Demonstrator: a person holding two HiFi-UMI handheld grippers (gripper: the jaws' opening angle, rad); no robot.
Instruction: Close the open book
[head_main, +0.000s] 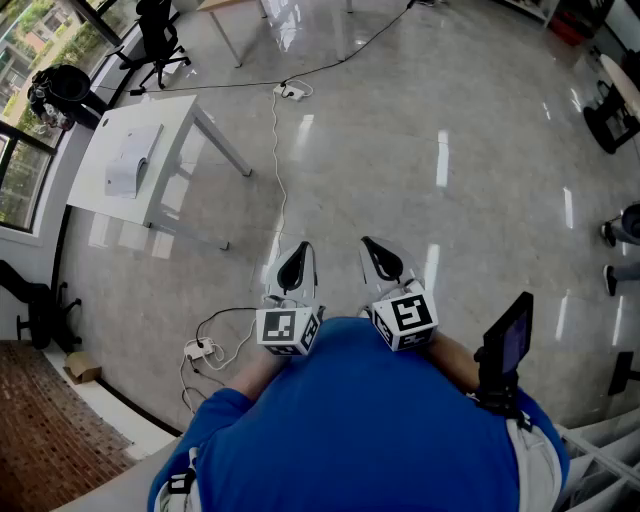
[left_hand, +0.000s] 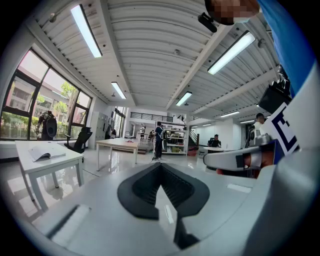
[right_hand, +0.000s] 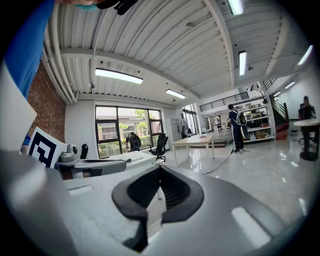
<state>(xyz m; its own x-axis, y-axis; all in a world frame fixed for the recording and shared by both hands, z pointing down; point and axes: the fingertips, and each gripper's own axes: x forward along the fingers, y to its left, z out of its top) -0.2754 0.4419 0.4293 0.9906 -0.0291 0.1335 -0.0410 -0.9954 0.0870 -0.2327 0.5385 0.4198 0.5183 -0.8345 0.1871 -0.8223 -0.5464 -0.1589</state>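
The open book (head_main: 130, 160) lies on a white table (head_main: 105, 200) at the far left of the room, several steps away from me; in the left gripper view the book (left_hand: 46, 151) shows on the table (left_hand: 55, 162) at the left edge. Both grippers are held close to my body, pointing roughly level across the floor. The left gripper (head_main: 294, 258) is shut with nothing between its jaws (left_hand: 160, 166). Beside it the right gripper (head_main: 376, 250) is also shut and empty (right_hand: 160, 168). Neither gripper is near the book.
A cable (head_main: 277, 150) runs across the glossy floor past the table, and a power strip (head_main: 198, 349) lies near my feet. An office chair (head_main: 158, 40) stands beyond the table. Another table (left_hand: 117, 144) and a standing person (left_hand: 158, 140) are farther off.
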